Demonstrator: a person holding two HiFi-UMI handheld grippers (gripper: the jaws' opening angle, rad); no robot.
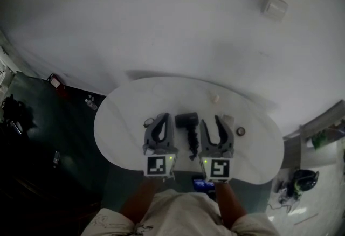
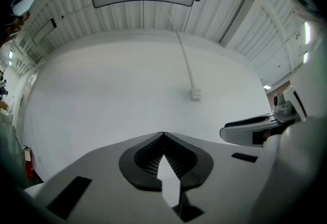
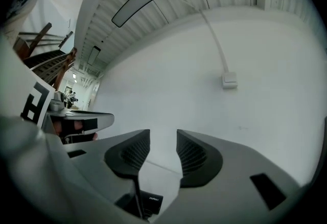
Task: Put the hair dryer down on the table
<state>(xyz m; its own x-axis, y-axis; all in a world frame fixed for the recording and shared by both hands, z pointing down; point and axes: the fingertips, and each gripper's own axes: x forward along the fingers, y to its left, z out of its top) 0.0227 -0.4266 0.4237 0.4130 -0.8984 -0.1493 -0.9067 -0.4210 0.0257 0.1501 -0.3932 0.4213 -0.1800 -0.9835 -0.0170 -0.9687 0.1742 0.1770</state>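
Note:
A black hair dryer [image 1: 187, 120] lies on the white oval table [image 1: 126, 116], its handle and cord trailing toward me, between my two grippers. My left gripper [image 1: 163, 117] hovers just left of it with its jaws shut and nothing in them; in the left gripper view its tips [image 2: 163, 134] meet against the white wall. My right gripper [image 1: 211, 120] sits just right of the dryer, open, with a clear gap between its pads. In the right gripper view the jaws [image 3: 163, 136] hold nothing, and a dark part of the hair dryer [image 3: 148, 202] shows low down beneath them.
On the table lie a small beige object [image 1: 215, 98], a round dark item [image 1: 241, 131], a small white piece [image 1: 227, 118] and a tiny thing [image 1: 146, 122] left of the left gripper. A wall box [image 1: 274, 7] hangs behind. Clutter stands on the floor left and right.

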